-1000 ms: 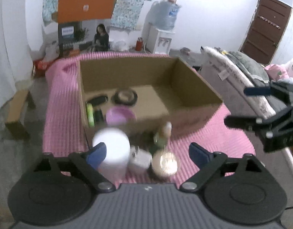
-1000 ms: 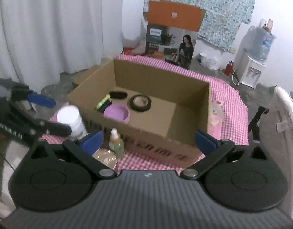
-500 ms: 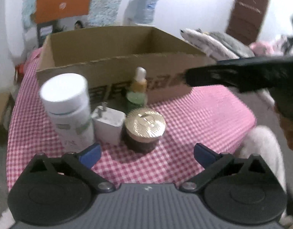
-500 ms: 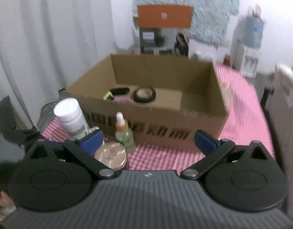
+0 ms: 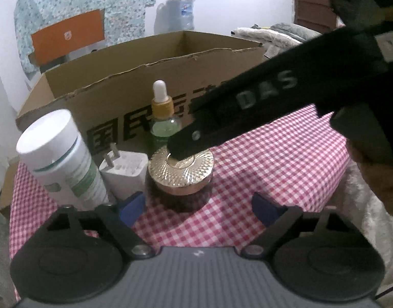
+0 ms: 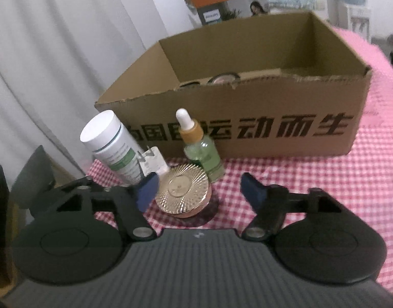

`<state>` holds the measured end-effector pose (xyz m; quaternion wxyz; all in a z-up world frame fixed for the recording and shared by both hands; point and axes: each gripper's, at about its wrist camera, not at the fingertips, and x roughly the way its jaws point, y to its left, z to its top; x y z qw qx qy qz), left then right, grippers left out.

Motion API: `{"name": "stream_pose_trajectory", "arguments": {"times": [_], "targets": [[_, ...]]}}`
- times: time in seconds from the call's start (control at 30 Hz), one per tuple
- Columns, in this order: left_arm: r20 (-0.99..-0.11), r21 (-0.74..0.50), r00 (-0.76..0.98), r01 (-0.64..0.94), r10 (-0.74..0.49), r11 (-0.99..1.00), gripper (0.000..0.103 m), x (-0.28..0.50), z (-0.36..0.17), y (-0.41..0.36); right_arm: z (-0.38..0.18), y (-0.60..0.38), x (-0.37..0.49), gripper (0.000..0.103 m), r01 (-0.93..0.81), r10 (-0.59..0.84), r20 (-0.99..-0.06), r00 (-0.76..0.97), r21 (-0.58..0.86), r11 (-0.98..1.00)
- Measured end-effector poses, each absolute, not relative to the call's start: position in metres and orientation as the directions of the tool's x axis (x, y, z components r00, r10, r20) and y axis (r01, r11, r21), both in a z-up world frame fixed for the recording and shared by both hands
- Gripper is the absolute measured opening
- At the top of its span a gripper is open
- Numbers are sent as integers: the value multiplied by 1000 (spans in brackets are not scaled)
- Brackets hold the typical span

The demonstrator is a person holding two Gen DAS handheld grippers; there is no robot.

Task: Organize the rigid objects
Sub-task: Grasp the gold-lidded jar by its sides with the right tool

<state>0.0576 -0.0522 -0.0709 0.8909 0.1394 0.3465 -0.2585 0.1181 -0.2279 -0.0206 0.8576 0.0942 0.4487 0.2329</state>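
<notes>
A gold-lidded jar (image 5: 181, 170) stands on the pink checked cloth in front of the cardboard box (image 5: 124, 97). Beside it stand a white bottle (image 5: 60, 156), a white plug adapter (image 5: 124, 169) and a green dropper bottle (image 5: 163, 120). My left gripper (image 5: 199, 205) is open, low and just short of the jar. My right gripper (image 6: 199, 188) is open around the jar (image 6: 183, 192), its left finger between jar and adapter (image 6: 152, 164). The right gripper's arm (image 5: 273, 97) crosses the left wrist view above the jar. The dropper bottle (image 6: 200, 148) and white bottle (image 6: 111, 146) stand behind.
The box (image 6: 273, 113) holds a tape roll (image 6: 223, 78) and other items, mostly hidden by its front wall. White curtains (image 6: 55, 51) hang on the left. The cloth's right edge (image 5: 350, 159) drops toward a bed.
Both grippers have dropped low and moved in toward the jar cluster. The right gripper now straddles the gold-lidded jar and its arm fills the upper right of the left wrist view.
</notes>
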Motion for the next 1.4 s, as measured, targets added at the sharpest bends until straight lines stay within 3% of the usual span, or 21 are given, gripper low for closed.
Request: {"name": "stream_pose_trajectory", "arguments": {"times": [0.2,0.77,1.13,1.4], "targets": [[-693,43,615,557,-377,830,79,64,-69,-59,-36,-224,124,49,-313,540,-732,415,443,840],[-683,31,555,671,-474,741,79,52,-68,-107,-30,-267,102,51,-237,478,-749,459,415,878],[-698,121,605,626,-382,770,75,64,-72,-115,-34,-299,102,51,-142,522,-704,481,525,839],[-704,118,607,611,-368,783,62,71,-74,-117,-44,-303,107,46,-89,547,-692,470,580,810]]}}
